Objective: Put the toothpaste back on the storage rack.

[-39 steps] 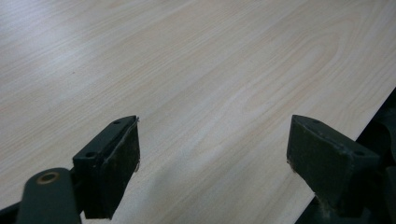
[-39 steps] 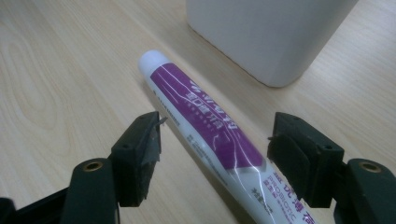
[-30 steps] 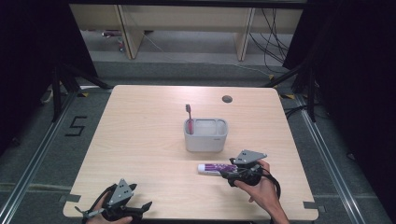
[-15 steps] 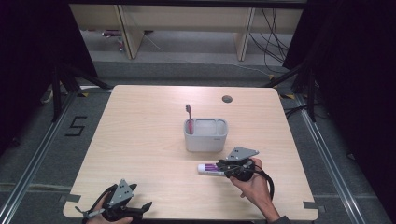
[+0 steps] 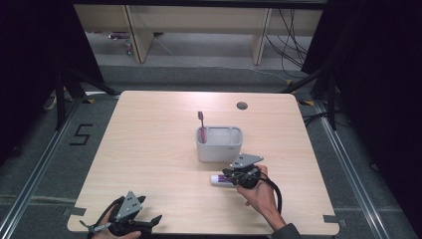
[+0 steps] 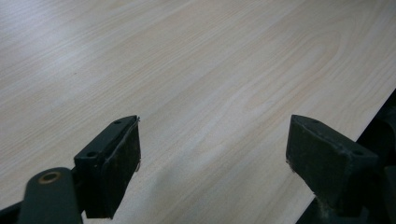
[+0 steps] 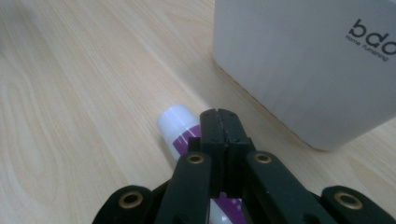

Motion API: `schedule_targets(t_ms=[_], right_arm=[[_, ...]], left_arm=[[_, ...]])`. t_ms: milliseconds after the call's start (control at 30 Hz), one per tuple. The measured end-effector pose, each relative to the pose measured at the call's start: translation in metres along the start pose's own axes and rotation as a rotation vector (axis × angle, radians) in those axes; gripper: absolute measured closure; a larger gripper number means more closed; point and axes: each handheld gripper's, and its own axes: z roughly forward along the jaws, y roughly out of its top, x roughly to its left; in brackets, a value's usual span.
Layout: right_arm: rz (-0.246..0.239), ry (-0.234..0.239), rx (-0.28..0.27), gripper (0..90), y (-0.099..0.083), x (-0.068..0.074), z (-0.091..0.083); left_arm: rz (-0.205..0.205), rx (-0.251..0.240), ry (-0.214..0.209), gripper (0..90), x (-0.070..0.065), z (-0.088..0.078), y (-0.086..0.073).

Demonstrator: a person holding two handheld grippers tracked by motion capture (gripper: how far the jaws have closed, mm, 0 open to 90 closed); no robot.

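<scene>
Purple and white, the toothpaste tube [image 5: 220,179] lies flat on the table [image 5: 149,144], just in front of the grey holder [image 5: 219,144]. The right hand-held gripper [image 7: 219,122] has just been closing, and its jaws now meet over the tube. The left hand-held gripper [image 6: 212,158] rests near the front edge, jaws wide apart.

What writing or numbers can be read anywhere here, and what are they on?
"5": marked on the floor left of the table.
"bdo": on the white holder, cut off at the picture's edge.
Small line beneath it: too blurred to read.
Purple-and-white tube: print unreadable.
</scene>
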Motion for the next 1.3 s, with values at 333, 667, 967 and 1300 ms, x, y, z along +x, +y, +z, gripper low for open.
schedule_targets(t_ms=[333, 667, 967, 1300], right_arm=[[-0.011, -0.006, 0.023, 90.0, 0.009, 0.003, 0.011], [-0.005, -0.016, 0.063, 90.0, 0.014, 0.004, 0.027], [-0.019, -0.014, 0.071, 90.0, 0.014, 0.004, 0.038], [-0.026, 0.012, 0.094, 90.0, 0.013, 0.008, 0.036]], left_arm=[[0.0, 0.003, -0.003, 17.4, 0.0, 0.0, 0.0], [0.005, 0.003, 0.002, 17.4, 0.0, 0.0, 0.0], [0.005, 0.0, -0.003, 17.4, 0.0, 0.0, 0.0], [0.003, 0.001, -0.004, 17.6, 0.0, 0.0, -0.001]])
